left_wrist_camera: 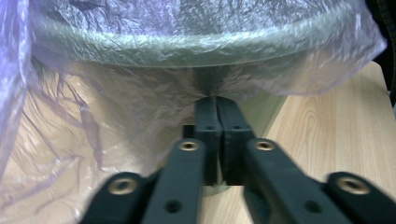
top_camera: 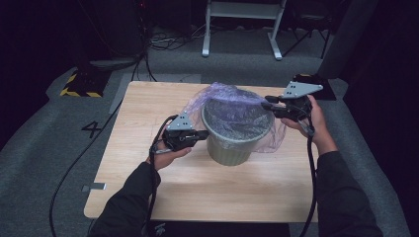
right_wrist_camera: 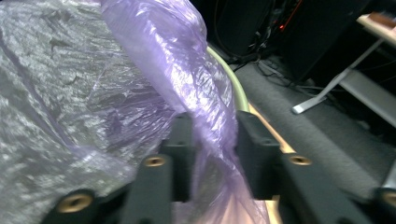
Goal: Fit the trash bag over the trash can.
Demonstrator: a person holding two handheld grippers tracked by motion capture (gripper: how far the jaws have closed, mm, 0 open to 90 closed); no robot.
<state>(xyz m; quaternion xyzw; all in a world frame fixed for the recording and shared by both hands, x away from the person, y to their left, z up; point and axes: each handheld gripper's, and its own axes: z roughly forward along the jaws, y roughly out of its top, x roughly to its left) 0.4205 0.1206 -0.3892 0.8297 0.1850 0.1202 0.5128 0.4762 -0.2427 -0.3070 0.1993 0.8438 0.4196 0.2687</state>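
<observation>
- Pale wood makes up the table, which stands on grey carpet; the person's two dark sleeves come in over its near edge.
- Olive-green, the bin stands upright near the middle of the table, slightly toward the far side.
- Thin lilac plastic, the bag lies draped over the bin's mouth, crinkled across the top; it hangs down the wall on both sides and bunches up at the far rim.
- Black, the right gripper sits at the bin's right rim, raised above the table. In the right gripper view its jaws stand a little apart with a fold of bag running up between them; whether the pads actually press on it I cannot tell.
- Black too, the left gripper rests against the bin's left wall, just under the rim. In the left gripper view its jaws are fully together, pinching a pucker of bag at their tips.
</observation>
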